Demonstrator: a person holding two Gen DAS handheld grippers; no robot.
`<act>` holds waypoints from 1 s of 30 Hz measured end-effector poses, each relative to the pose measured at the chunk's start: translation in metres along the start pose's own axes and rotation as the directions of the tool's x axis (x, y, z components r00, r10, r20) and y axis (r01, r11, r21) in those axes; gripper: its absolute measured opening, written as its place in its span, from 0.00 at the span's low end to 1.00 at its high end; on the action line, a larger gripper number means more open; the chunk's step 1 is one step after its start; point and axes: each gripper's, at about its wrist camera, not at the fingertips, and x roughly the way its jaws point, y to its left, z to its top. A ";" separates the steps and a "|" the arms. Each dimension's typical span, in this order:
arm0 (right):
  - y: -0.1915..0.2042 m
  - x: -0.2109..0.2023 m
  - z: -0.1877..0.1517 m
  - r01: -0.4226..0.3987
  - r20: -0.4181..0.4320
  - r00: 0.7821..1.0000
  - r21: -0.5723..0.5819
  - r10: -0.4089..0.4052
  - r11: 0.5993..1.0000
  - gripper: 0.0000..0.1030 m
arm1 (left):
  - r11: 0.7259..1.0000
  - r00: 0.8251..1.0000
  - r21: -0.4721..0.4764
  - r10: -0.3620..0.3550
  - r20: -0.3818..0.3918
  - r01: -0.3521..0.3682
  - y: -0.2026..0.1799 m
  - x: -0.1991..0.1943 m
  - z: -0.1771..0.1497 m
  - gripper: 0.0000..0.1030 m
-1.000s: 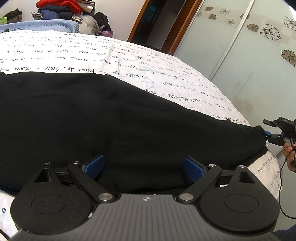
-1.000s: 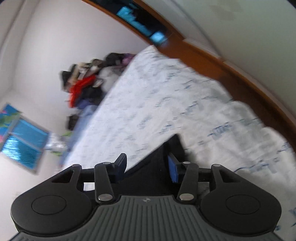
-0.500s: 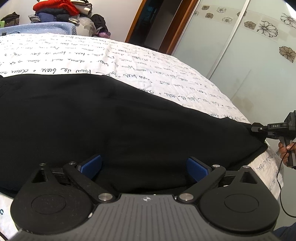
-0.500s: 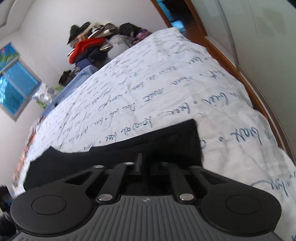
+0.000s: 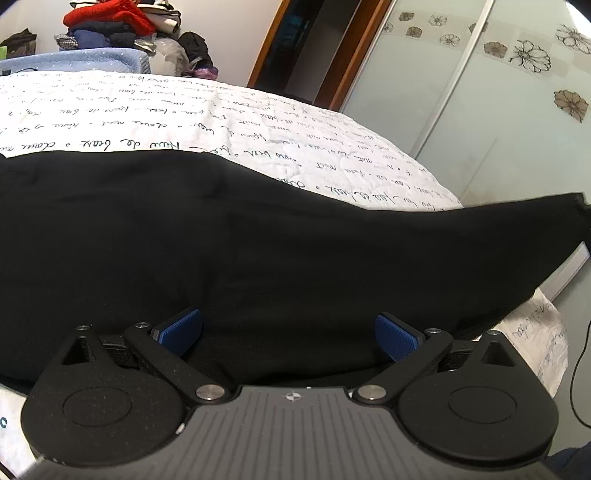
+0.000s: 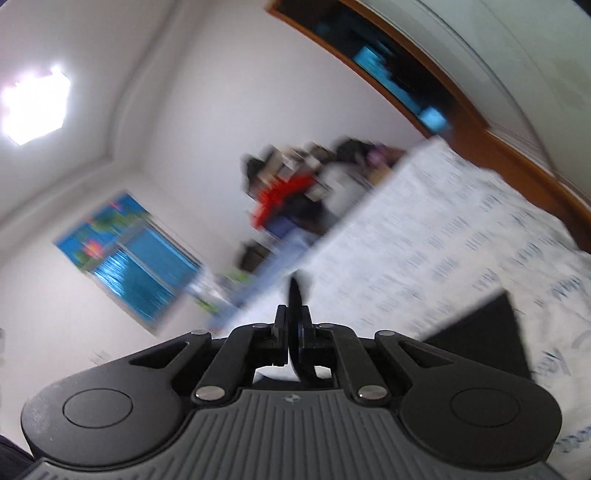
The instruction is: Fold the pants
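Black pants (image 5: 258, 240) lie spread across the white bedspread with script print (image 5: 221, 118). My left gripper (image 5: 288, 334) is open, its blue pads (image 5: 181, 328) wide apart just above the near edge of the pants, holding nothing. My right gripper (image 6: 293, 325) is shut on a thin edge of the black pants (image 6: 294, 295) and lifts that end. In the left wrist view the far right end of the pants (image 5: 535, 221) rises off the bed. Another part of the pants (image 6: 480, 332) shows at the right of the right wrist view.
A pile of clothes (image 5: 122, 22) sits beyond the bed's far end. A wooden door frame (image 5: 266, 48) and a floral sliding wardrobe door (image 5: 498, 92) stand to the right. A window (image 6: 129, 254) is on the far wall. The right wrist view is blurred.
My right gripper shut on the pants' end and raised it off the bed, tilting upward. The left gripper stayed open in place over the near edge.
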 end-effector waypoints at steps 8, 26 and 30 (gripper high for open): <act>-0.114 0.067 0.000 0.455 -0.179 0.874 -0.022 -0.451 0.890 0.04 | 0.999 0.999 0.039 0.032 0.023 -0.033 -0.006 0.004 -0.004 0.99; -0.108 0.081 0.015 0.376 -0.064 0.925 0.020 -0.374 0.926 0.05 | 0.995 0.997 0.079 0.050 0.052 -0.054 -0.007 0.005 -0.009 0.99; -0.152 0.097 0.006 0.482 -0.215 0.863 0.074 -0.458 0.873 0.04 | 0.995 0.997 0.083 0.050 0.056 -0.055 -0.007 0.005 -0.010 0.99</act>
